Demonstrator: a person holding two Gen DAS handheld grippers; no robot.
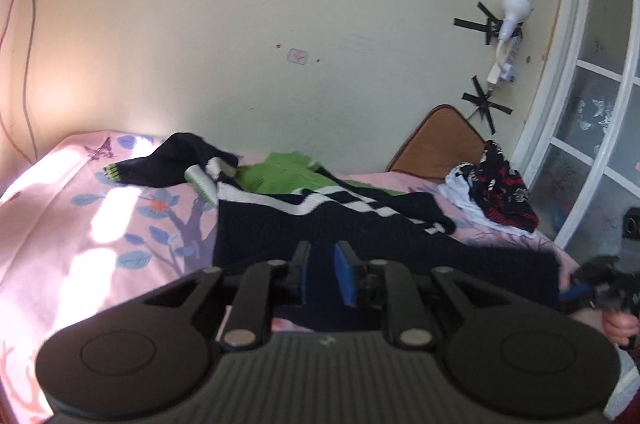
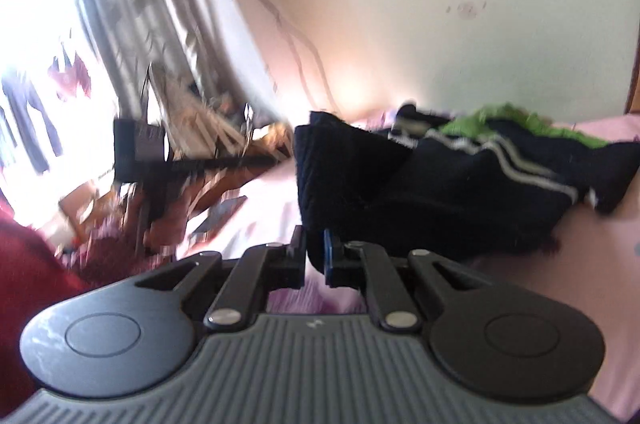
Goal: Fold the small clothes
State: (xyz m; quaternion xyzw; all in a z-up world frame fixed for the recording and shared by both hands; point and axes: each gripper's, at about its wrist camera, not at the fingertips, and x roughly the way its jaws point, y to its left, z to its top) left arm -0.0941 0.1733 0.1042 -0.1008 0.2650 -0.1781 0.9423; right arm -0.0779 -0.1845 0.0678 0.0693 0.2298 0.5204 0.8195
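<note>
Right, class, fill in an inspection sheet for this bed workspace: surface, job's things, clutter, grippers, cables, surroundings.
Surface: pink floral bedsheet, sunlit patches.
Job's things: navy striped sweater with green top part, spread on the bed.
Clutter: red-black-white clothes pile; brown cushion against the wall.
Grippers: left gripper and right gripper each shut on the sweater's near hem.
Cables: thin wire down the wall; taped bulb lead.
Surroundings: cream wall, white-framed glass door, bright curtained window, blurred.
</note>
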